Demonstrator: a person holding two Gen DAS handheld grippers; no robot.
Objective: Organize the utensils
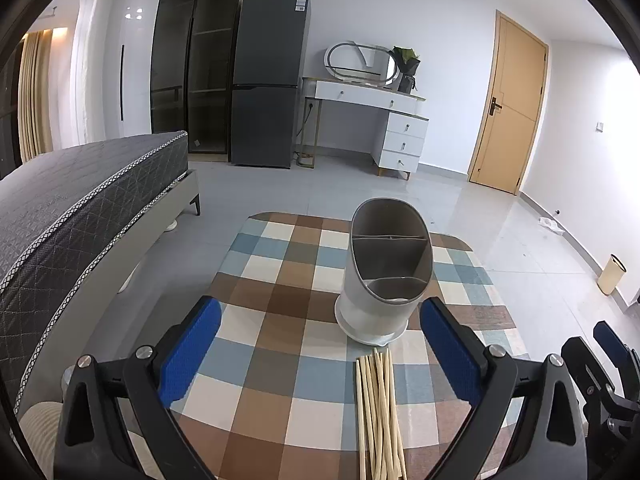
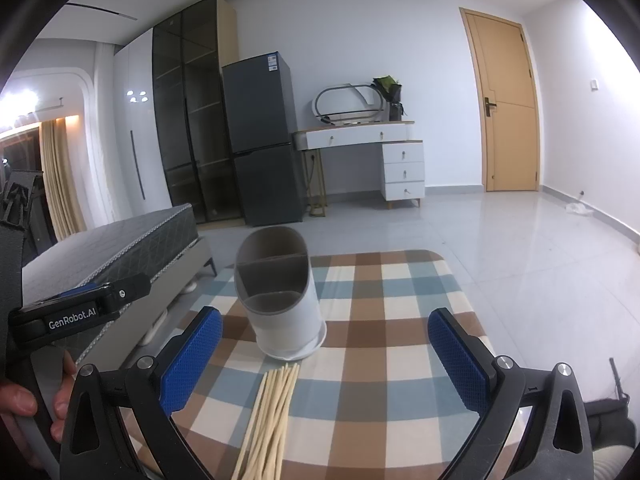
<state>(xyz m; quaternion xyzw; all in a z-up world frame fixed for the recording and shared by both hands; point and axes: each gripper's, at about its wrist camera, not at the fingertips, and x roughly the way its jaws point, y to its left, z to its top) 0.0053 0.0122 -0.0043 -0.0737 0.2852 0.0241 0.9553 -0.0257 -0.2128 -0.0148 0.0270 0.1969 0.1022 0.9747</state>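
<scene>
- The table, small with rounded corners, wears a checked cloth of brown, blue and cream and carries everything that matters here.
- The utensil holder stands upright near the middle of the table, toward its far edge: a white oval tub on a wider base, with a grey liner split into compartments, all of which look empty from here. It looks like light plastic, so I'd expect it to slide or tip if bumped.
- The left gripper hovers over the near edge of the table, its blue-padded jaws spread wide with nothing between them.
- The right gripper hangs beside it over the same near edge, jaws equally wide and empty.
- The chopsticks lie flat in a loose bundle between the holder and the near edge, tips just short of the holder's base. They look thin, stiff, light and smooth, likely to roll or fan apart. I'd judge the best hold is across the bundle around mid-length, pinching few enough at once that none slips out.
</scene>
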